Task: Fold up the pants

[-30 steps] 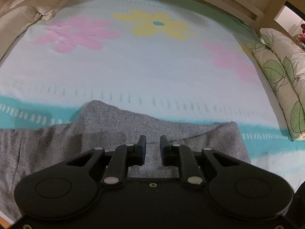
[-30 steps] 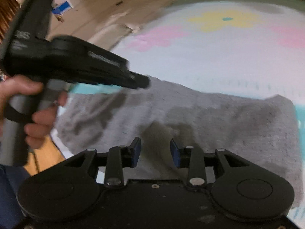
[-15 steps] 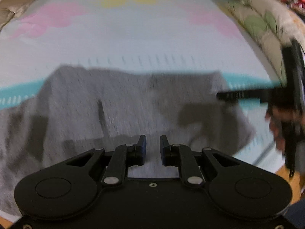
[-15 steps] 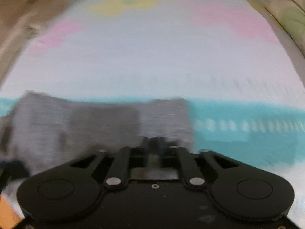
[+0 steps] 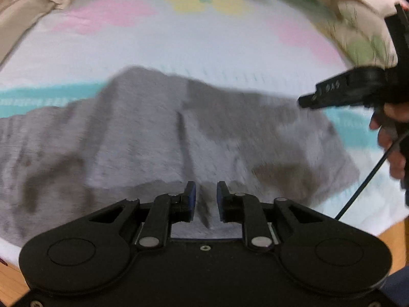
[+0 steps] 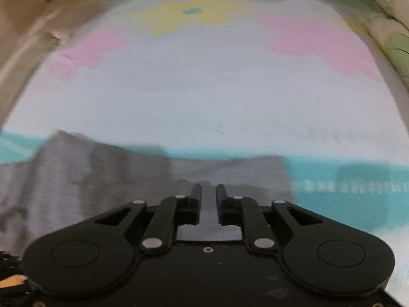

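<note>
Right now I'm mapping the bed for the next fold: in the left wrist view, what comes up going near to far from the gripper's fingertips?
left gripper → grey pants → turquoise stripe → pale sheet → yellow flower print

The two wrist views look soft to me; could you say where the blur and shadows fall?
Left wrist view: motion blur smears the gray pants; dark shadow patches lie across them; the left gripper stays sharp. Right wrist view: the flowered sheet streaks sideways, fisheye-curved edges.
</note>
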Available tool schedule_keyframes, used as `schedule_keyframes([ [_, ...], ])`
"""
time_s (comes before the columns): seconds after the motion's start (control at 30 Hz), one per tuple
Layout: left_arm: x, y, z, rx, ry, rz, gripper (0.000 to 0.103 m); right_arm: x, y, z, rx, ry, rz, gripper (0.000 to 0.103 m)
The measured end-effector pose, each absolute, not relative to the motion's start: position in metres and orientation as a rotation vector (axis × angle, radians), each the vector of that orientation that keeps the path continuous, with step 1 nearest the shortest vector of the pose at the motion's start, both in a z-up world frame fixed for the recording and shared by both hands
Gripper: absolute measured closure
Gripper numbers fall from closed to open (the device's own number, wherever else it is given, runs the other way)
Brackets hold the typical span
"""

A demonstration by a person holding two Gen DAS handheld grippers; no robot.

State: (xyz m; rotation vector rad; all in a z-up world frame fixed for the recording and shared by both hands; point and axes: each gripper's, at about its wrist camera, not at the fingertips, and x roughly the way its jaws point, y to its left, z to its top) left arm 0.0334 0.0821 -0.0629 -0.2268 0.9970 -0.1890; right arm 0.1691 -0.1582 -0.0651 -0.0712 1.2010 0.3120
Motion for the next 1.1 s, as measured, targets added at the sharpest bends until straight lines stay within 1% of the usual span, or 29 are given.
schedule_keyframes([
  [0.1, 0.025, 0.113, -0.050, -0.285, 0.940, -0.125, 0.075, 0.163, -0.127, -0.050, -0.043, 1.181, 0.393, 0.083],
  [0.2, 0.018, 0.152, -0.040, -0.353, 0.925, -0.047, 0.075, 0.158, -0.098, -0.038, -0.042, 1.162, 0.467, 0.083],
  [0.33, 0.006, 0.204, -0.033, -0.383, 0.875, 0.112, 0.075, 0.155, -0.064, -0.024, -0.030, 1.155, 0.537, 0.082],
  [0.4, 0.000, 0.226, -0.034, -0.416, 0.870, 0.181, 0.068, 0.151, -0.047, -0.013, -0.016, 1.151, 0.562, 0.082],
  [0.47, -0.012, 0.247, -0.037, -0.463, 0.871, 0.221, 0.068, 0.152, -0.034, -0.010, -0.010, 1.145, 0.584, 0.082],
  [0.8, -0.046, 0.305, -0.073, -0.614, 0.919, 0.350, 0.068, 0.154, 0.025, -0.005, 0.028, 1.140, 0.660, 0.082],
  [0.93, -0.045, 0.316, -0.095, -0.768, 0.916, 0.341, 0.067, 0.146, 0.035, -0.005, 0.007, 1.139, 0.692, 0.082],
  [1.0, -0.043, 0.321, -0.102, -0.829, 0.906, 0.346, 0.061, 0.144, 0.036, -0.008, 0.001, 1.143, 0.697, 0.082],
  [1.1, -0.039, 0.325, -0.111, -0.902, 0.885, 0.357, 0.058, 0.144, 0.035, -0.013, -0.003, 1.151, 0.697, 0.082],
])
